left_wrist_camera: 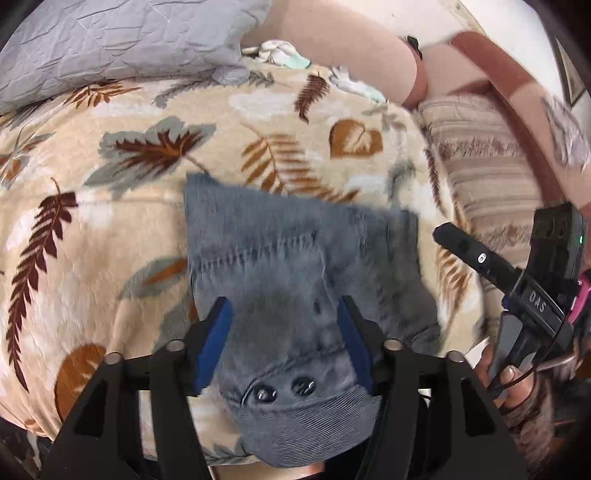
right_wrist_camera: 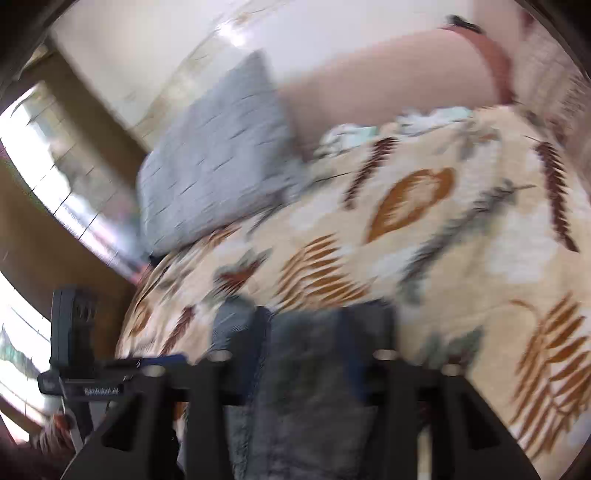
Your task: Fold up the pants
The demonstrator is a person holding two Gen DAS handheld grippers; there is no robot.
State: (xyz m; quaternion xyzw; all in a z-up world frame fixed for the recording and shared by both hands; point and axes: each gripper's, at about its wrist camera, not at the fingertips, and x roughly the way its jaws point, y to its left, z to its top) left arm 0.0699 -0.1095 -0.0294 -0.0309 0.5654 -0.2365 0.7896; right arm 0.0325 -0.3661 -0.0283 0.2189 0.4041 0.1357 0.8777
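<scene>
Grey-blue corduroy pants point(left_wrist_camera: 295, 258) lie folded on a leaf-print blanket point(left_wrist_camera: 110, 184), waistband with two dark buttons point(left_wrist_camera: 284, 391) nearest me. My left gripper point(left_wrist_camera: 284, 317) is open, its blue-padded fingers point(left_wrist_camera: 218, 332) standing apart above the pants near the waistband. The right gripper shows at the right of the left wrist view point(left_wrist_camera: 480, 258). In the blurred right wrist view my right gripper point(right_wrist_camera: 306, 332) is open over the pants point(right_wrist_camera: 306, 387), with nothing seen held.
A grey quilted pillow point(left_wrist_camera: 122, 40) lies at the bed's far left. Pink headboard cushions point(left_wrist_camera: 332, 33) stand behind. A striped pillow point(left_wrist_camera: 480, 158) lies to the right. Small white-and-green cloths point(left_wrist_camera: 284, 51) lie at the far edge. A window point(right_wrist_camera: 55, 177) is left.
</scene>
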